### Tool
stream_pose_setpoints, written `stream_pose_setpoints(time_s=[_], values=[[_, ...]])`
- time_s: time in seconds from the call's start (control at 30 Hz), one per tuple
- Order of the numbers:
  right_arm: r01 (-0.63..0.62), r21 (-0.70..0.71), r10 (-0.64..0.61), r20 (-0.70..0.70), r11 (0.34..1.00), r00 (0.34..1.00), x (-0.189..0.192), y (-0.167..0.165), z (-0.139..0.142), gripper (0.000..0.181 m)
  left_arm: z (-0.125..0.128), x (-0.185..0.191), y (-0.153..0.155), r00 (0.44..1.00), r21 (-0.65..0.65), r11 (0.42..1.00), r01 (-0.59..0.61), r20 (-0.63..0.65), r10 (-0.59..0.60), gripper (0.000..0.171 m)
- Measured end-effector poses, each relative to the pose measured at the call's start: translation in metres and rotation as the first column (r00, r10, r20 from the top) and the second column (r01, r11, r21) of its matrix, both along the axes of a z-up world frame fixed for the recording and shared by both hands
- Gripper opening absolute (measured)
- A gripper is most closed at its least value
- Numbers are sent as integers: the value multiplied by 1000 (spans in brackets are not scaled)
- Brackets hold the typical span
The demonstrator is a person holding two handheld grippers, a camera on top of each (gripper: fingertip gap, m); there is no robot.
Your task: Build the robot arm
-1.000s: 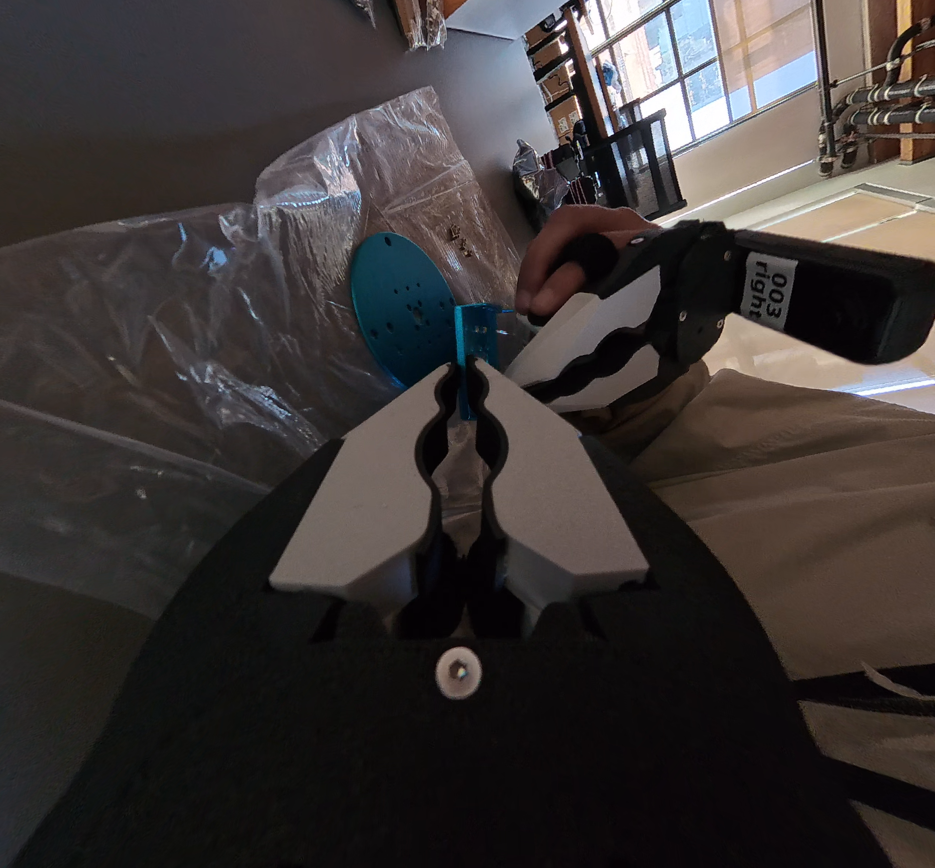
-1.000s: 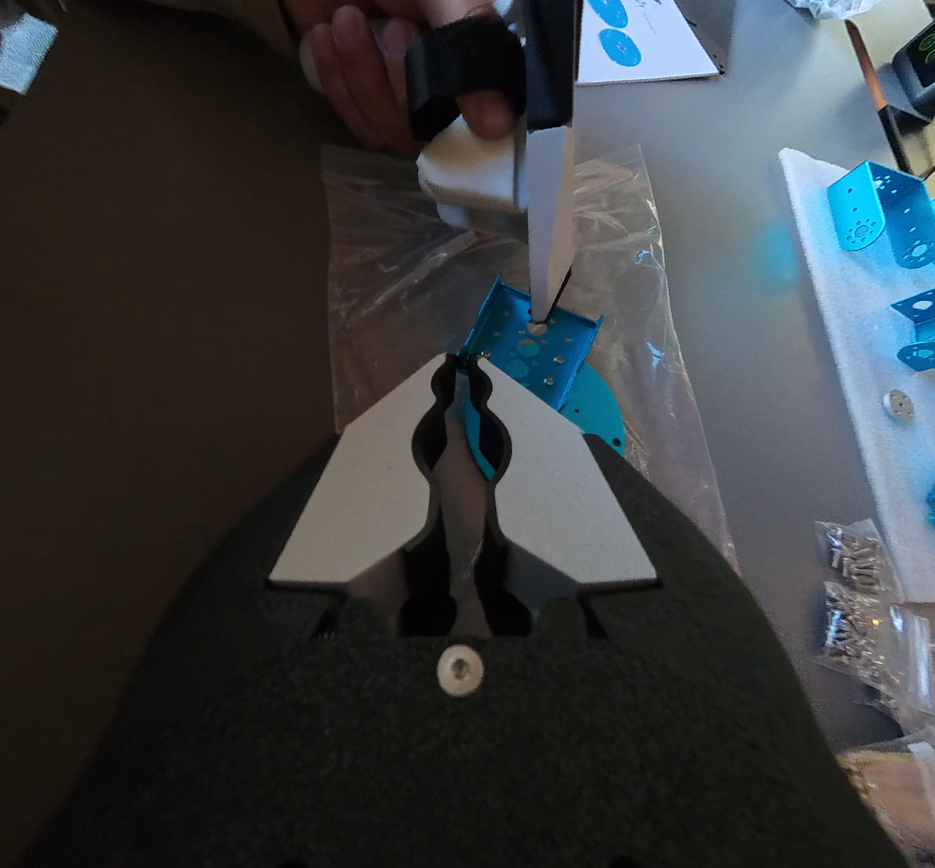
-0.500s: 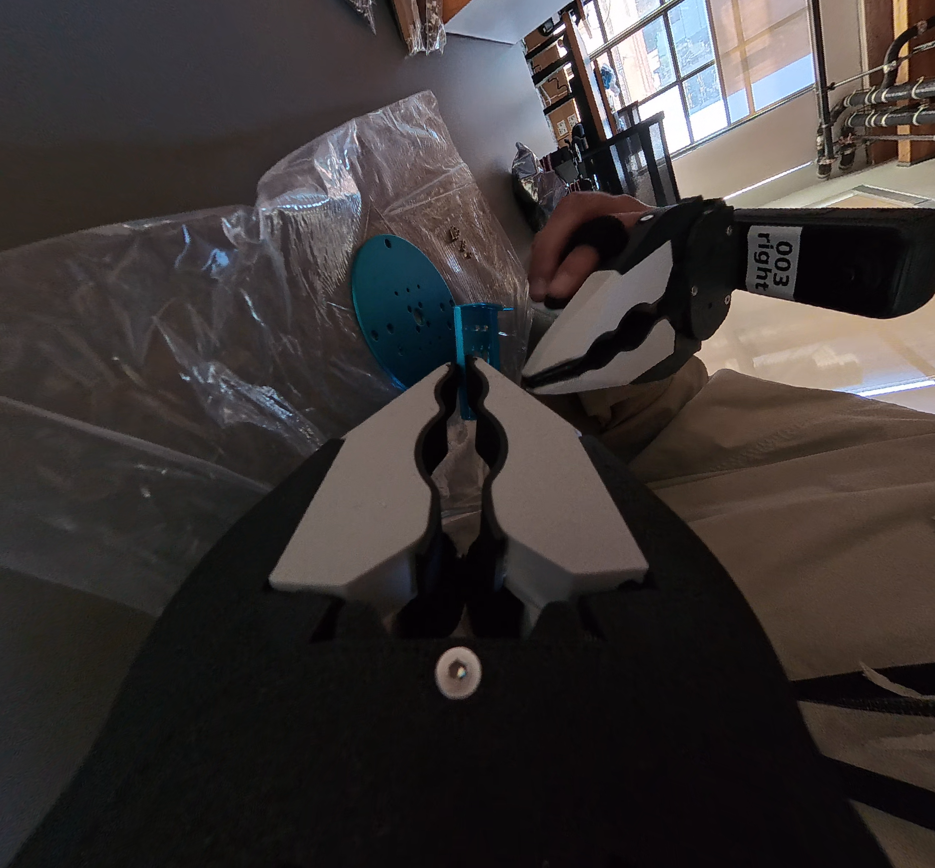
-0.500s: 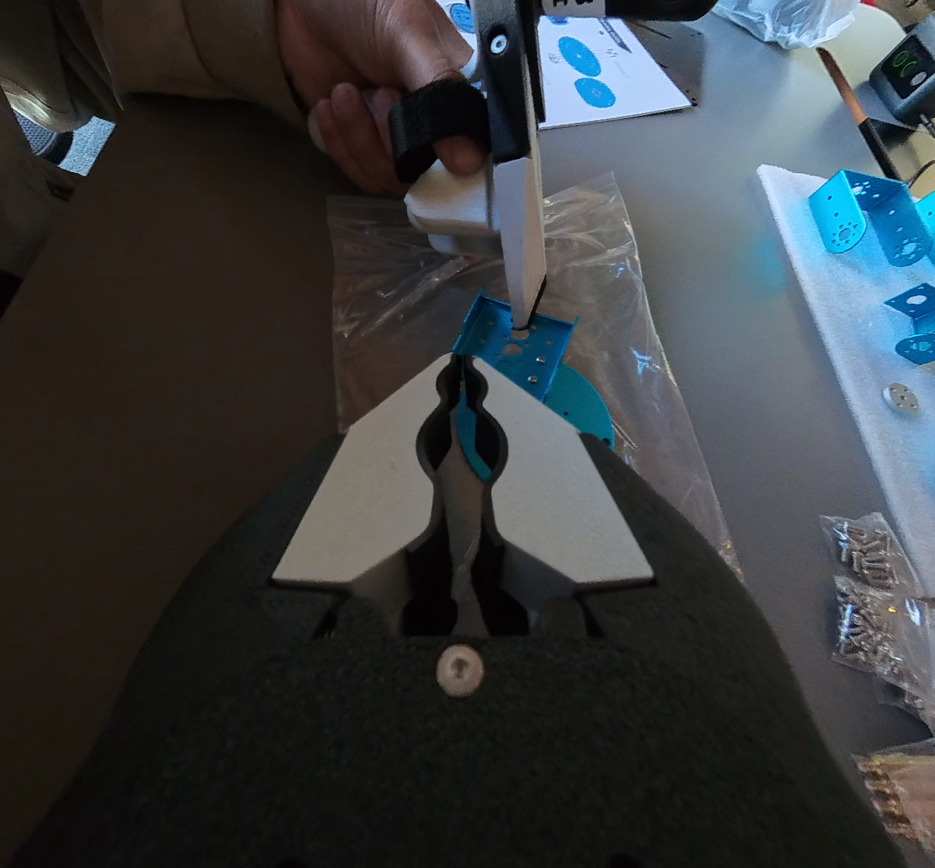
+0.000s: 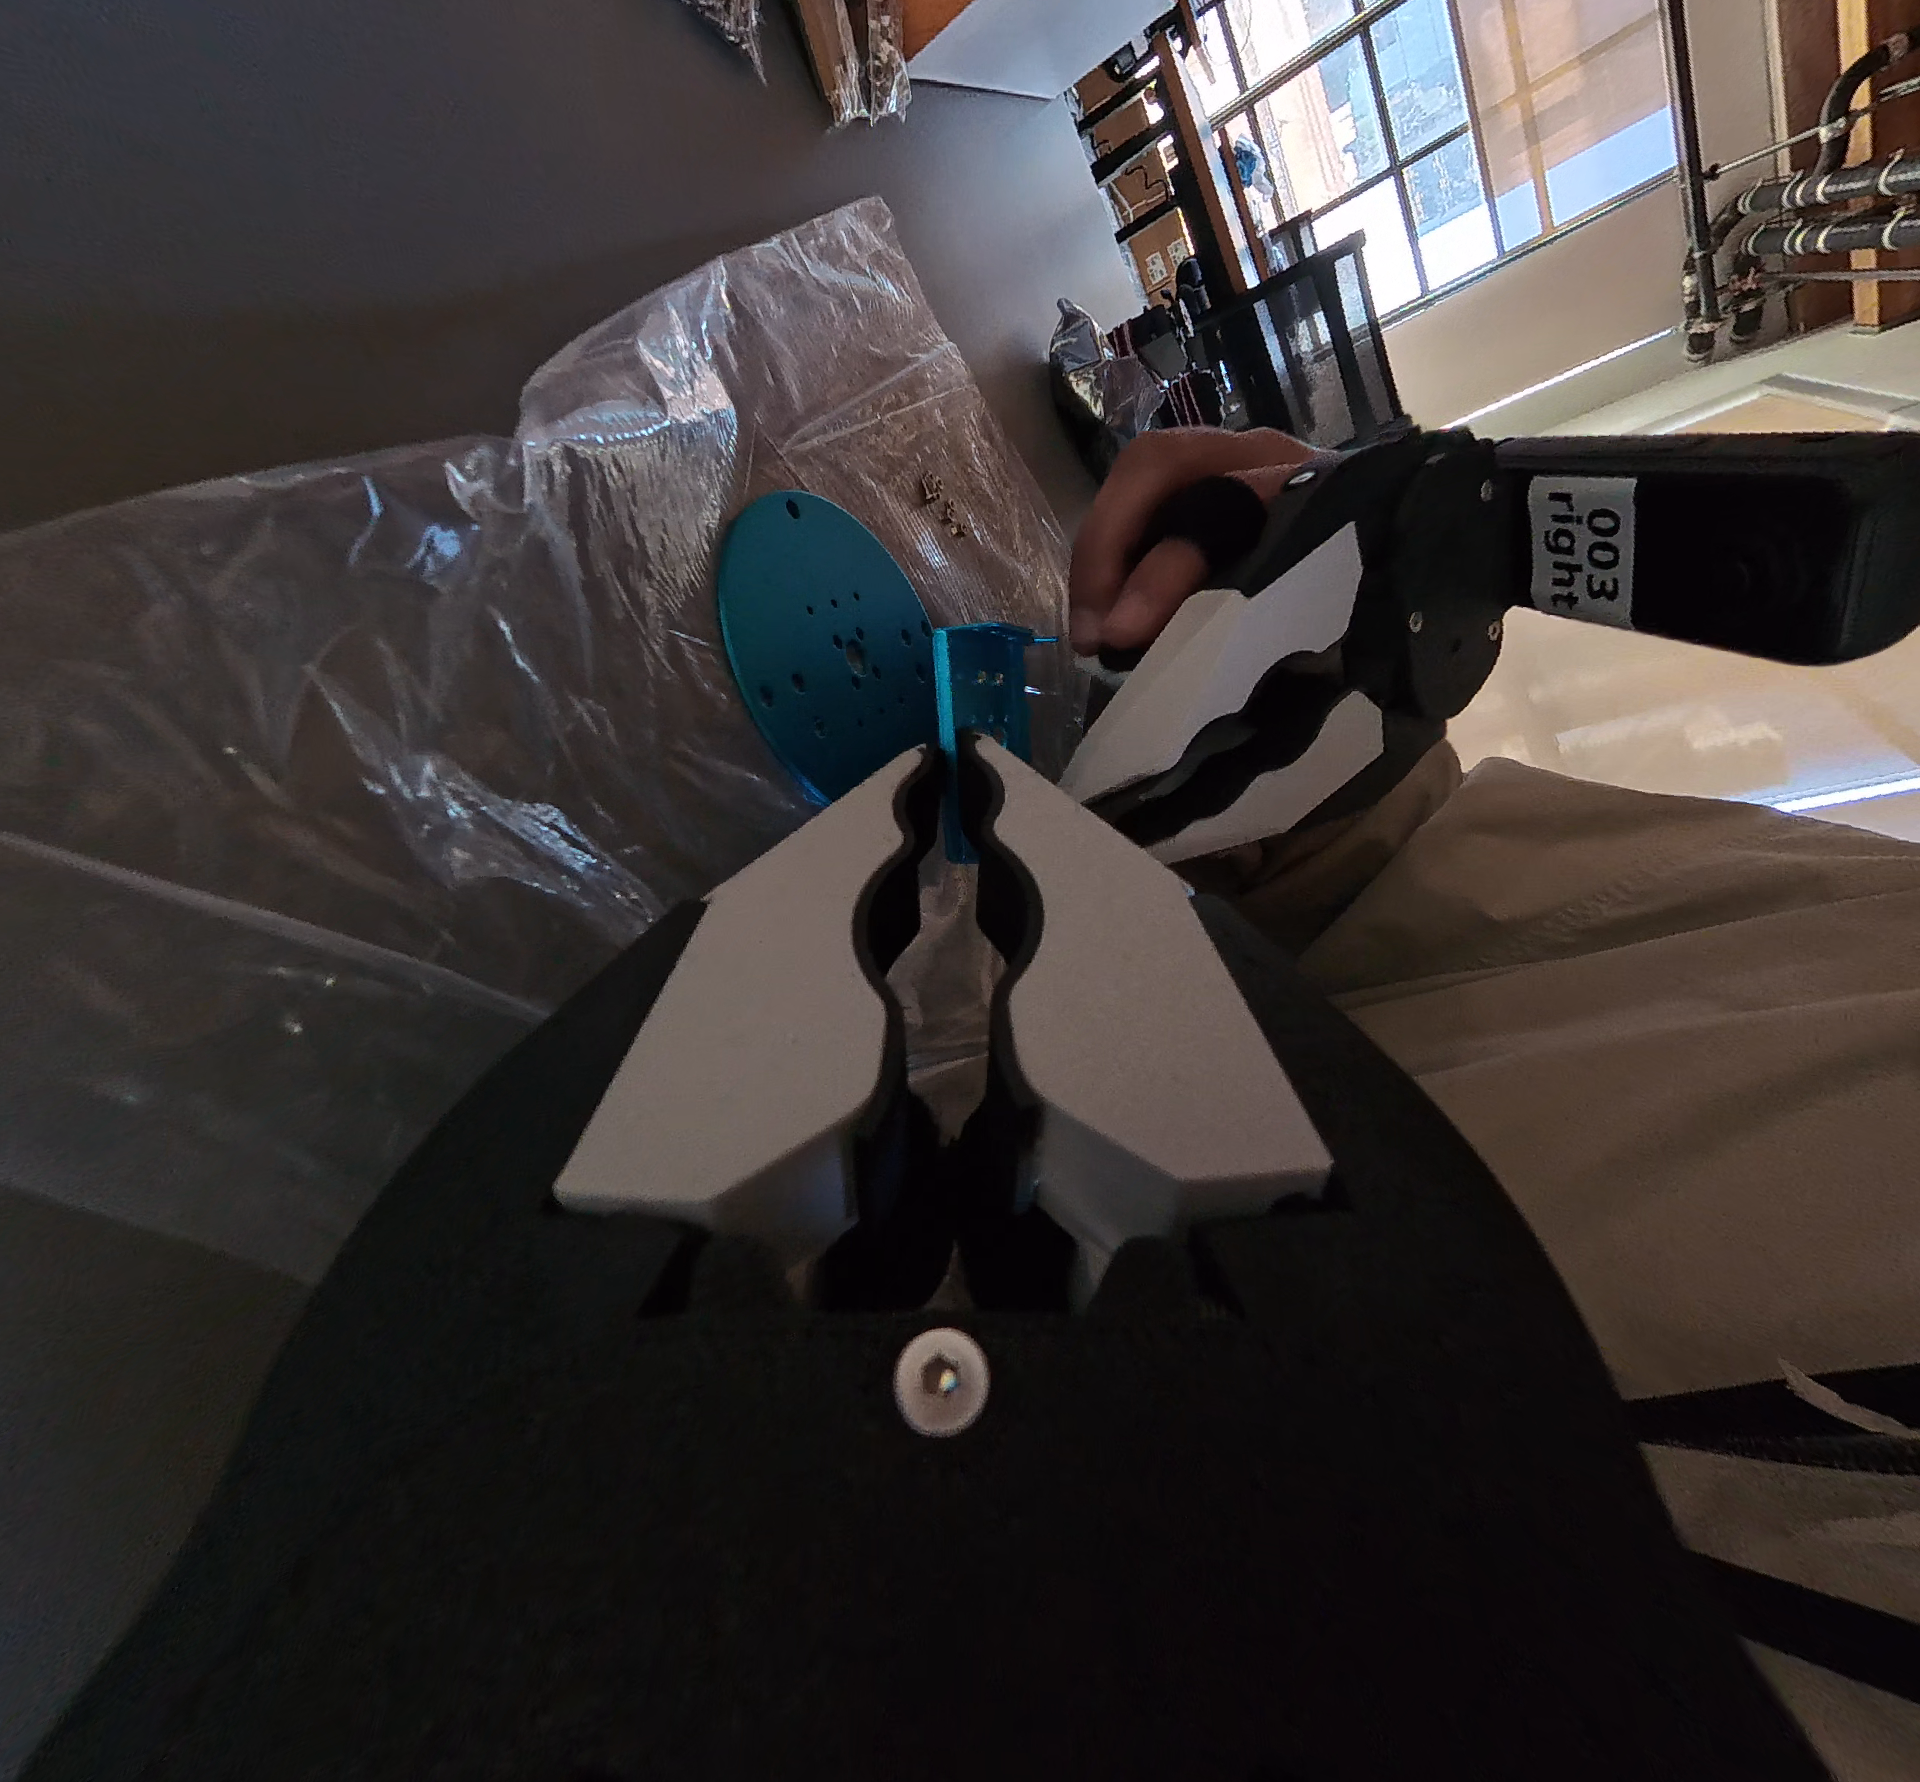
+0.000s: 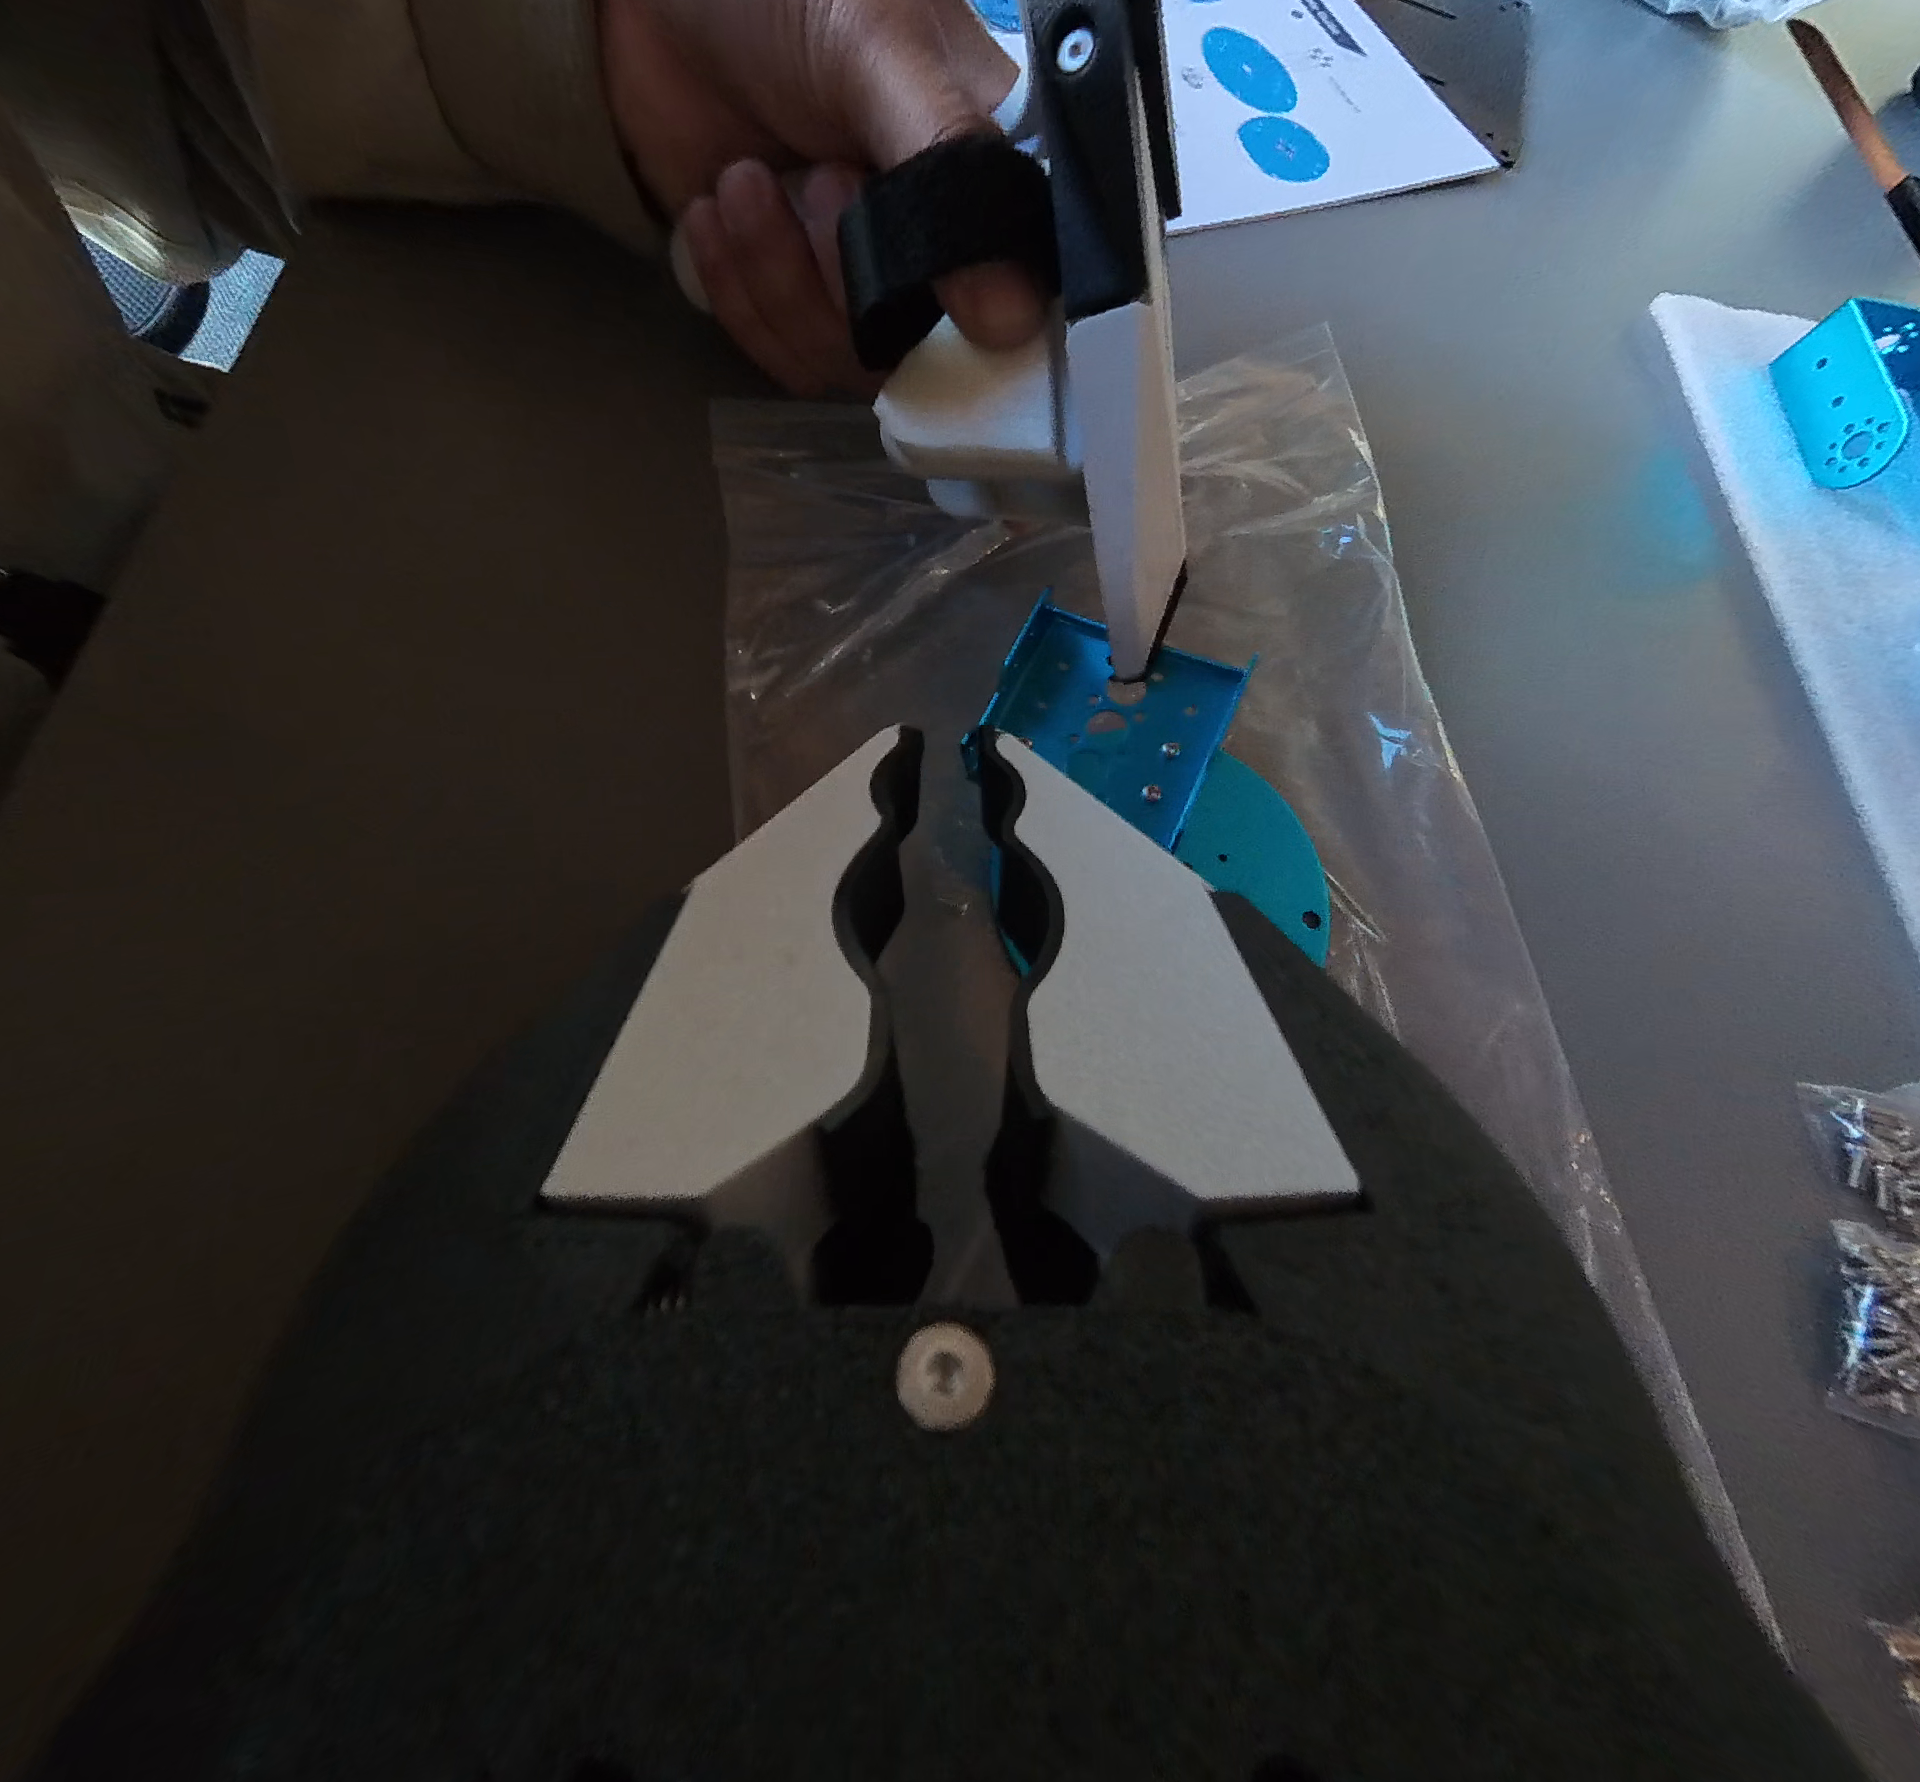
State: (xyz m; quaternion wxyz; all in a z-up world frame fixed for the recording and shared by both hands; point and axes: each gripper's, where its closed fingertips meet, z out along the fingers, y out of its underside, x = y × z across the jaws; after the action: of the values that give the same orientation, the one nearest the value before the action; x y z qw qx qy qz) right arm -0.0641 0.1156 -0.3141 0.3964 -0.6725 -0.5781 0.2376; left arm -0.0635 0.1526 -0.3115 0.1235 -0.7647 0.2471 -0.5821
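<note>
On the clear bag (image 6: 1455, 1057), left gripper (image 5: 954, 753) clamps the blue bracket (image 6: 1127, 730); right gripper (image 6: 954, 745) seemingly parted.

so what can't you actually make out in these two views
- Right wrist view: the round blue plate is mostly hidden under the blue bracket and the right gripper.
- Left wrist view: the left gripper covers the bracket's lower edge.
- Right wrist view: the screw bags are cut off by the edge, contents too small to count.
</note>
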Motion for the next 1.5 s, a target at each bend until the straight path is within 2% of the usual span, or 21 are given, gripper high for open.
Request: stream_pose_setpoints(time_s=[0.17,0.33,0.5,0.63,0.7,0.77,0.9,1.1,1.2,1.3,1.37,1.5], values=[[8,9,-8,64,1000,998,20,2,-1,8,1,-1,2,1000,-6,1000,-11,6,11,1],[4,-40,3,166,999,986,37,-4,-19,8,4,-3,6,999,-33,999,-31,32,32,1],[3,-18,0,160,1000,987,38,0,-23,7,5,-4,8,999,-20,999,-37,31,38,1],[32,-103,-12,193,994,981,56,4,-32,8,6,-6,12,998,7,999,-52,27,52,1],[80,-142,-49,213,987,976,71,9,-25,11,8,-6,14,998,13,998,-57,37,57,1],[117,-191,-90,144,975,985,81,14,-6,12,8,-7,16,998,25,998,-61,33,60,1],[227,-142,-210,126,964,970,107,35,1,15,6,-7,17,998,37,997,-63,26,62,1],[225,-135,-201,171,965,965,102,29,-6,9,4,-7,19,998,70,995,-70,10,70,1],[206,-68,-189,201,976,961,92,27,-10,9,7,-8,20,997,45,996,-75,34,73,1],[253,32,-254,188,967,949,97,40,-9,8,7,-9,22,996,53,995,-80,31,78,1],[289,36,-291,180,957,940,105,48,-12,9,5,-9,23,997,72,994,-82,16,81,1],[275,67,-283,201,959,938,107,49,-18,10,4,-8,21,997,86,994,-72,10,72,1]])
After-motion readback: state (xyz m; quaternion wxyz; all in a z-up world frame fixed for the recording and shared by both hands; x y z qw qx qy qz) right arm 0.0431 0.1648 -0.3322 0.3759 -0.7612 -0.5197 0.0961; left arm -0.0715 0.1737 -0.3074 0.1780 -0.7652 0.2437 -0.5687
